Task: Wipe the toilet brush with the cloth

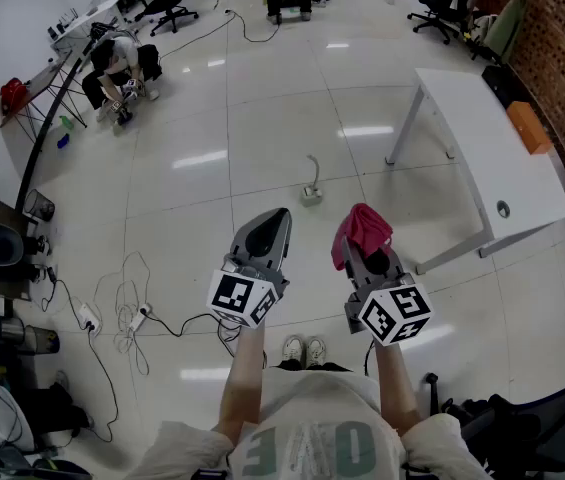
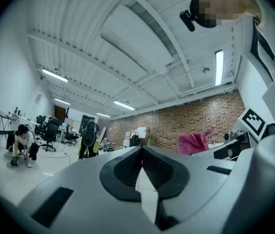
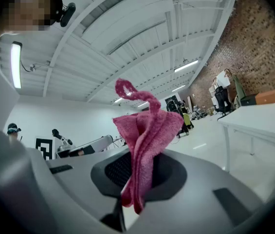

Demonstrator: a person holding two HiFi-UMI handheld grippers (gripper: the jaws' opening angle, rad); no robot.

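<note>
Your left gripper (image 1: 274, 226) is clenched on nothing; the left gripper view shows its jaws meeting tip to tip. Ahead of it, what looks like the toilet brush (image 1: 310, 186) stands in its small base on the floor (image 1: 192, 208), well apart from both grippers and untouched. Your right gripper (image 1: 370, 260) is grasping the pink cloth (image 1: 362, 228), which bunches up above its jaws. I judge the cloth is in hand and the wiping not begun: you have yet to reach the brush. Only the head view shows the brush. The right gripper view shows the cloth pinched between the pads, with the white table (image 3: 259, 118) to its right.
</note>
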